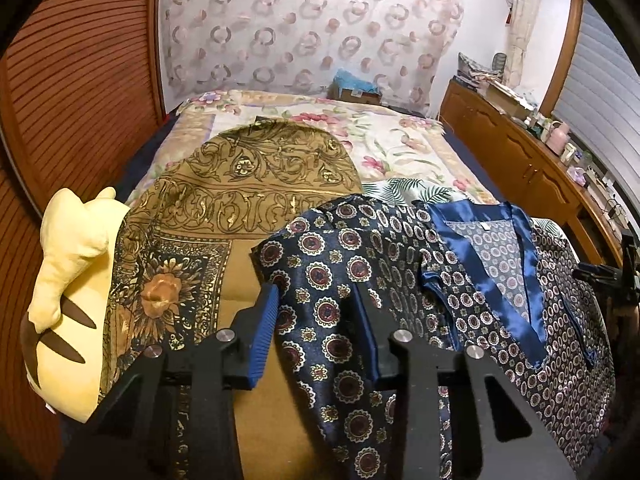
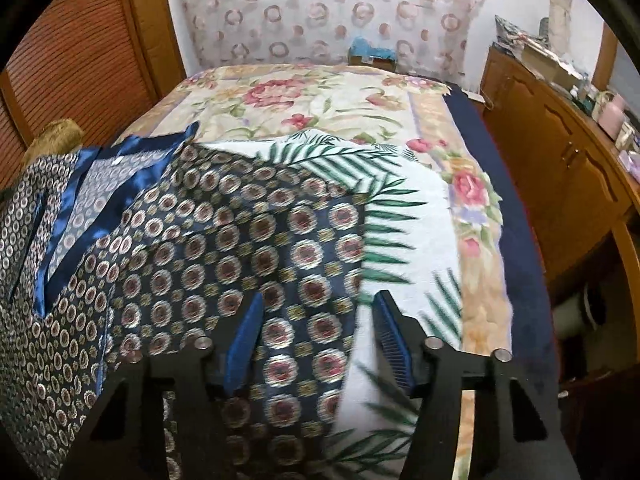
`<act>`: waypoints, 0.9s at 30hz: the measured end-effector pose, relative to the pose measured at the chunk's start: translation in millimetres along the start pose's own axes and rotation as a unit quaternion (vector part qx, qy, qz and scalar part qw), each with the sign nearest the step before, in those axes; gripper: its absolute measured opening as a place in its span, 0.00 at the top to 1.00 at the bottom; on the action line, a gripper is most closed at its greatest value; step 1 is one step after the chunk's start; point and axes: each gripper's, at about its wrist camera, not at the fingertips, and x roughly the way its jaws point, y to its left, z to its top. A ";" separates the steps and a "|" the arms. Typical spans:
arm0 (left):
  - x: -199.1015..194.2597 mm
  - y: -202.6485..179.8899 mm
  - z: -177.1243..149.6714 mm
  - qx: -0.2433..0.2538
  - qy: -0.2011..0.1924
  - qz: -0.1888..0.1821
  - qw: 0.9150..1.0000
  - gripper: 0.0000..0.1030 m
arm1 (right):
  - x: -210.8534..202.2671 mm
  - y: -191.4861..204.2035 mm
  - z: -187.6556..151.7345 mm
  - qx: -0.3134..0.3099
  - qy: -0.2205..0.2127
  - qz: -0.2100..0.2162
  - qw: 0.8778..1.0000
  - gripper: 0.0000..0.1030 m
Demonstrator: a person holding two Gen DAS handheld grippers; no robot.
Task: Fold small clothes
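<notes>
A dark navy medallion-print top (image 1: 460, 280) with a shiny blue satin collar (image 1: 532, 280) lies spread on the bed. Its left sleeve (image 1: 320, 300) runs between the open jaws of my left gripper (image 1: 320, 320), which hovers low over it. In the right wrist view the same top (image 2: 200, 260) fills the left half, its right sleeve (image 2: 308, 280) passing between the open jaws of my right gripper (image 2: 316, 332). Neither gripper is closed on the cloth.
A gold ornate cloth (image 1: 240, 200) and a yellow plush toy (image 1: 72, 280) lie left of the top. A white palm-leaf cloth (image 2: 400, 220) lies under its right side, on a floral bedspread (image 2: 320, 100). A wooden cabinet (image 2: 560, 160) stands right, a slatted wooden door (image 1: 80, 80) left.
</notes>
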 end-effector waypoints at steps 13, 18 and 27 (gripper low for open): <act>5.4 8.2 -0.2 -0.016 0.021 0.017 1.000 0.61 | 12.2 0.9 19.6 -0.015 0.002 0.013 1.000 0.70; 4.8 3.7 -2.5 -0.012 0.020 -0.009 1.000 0.66 | 7.9 6.5 14.5 -0.020 0.002 0.034 0.999 0.91; -30.5 -26.8 -0.4 0.026 -0.024 -0.041 0.999 0.97 | -24.0 17.2 8.8 -0.014 -0.035 0.058 0.998 0.96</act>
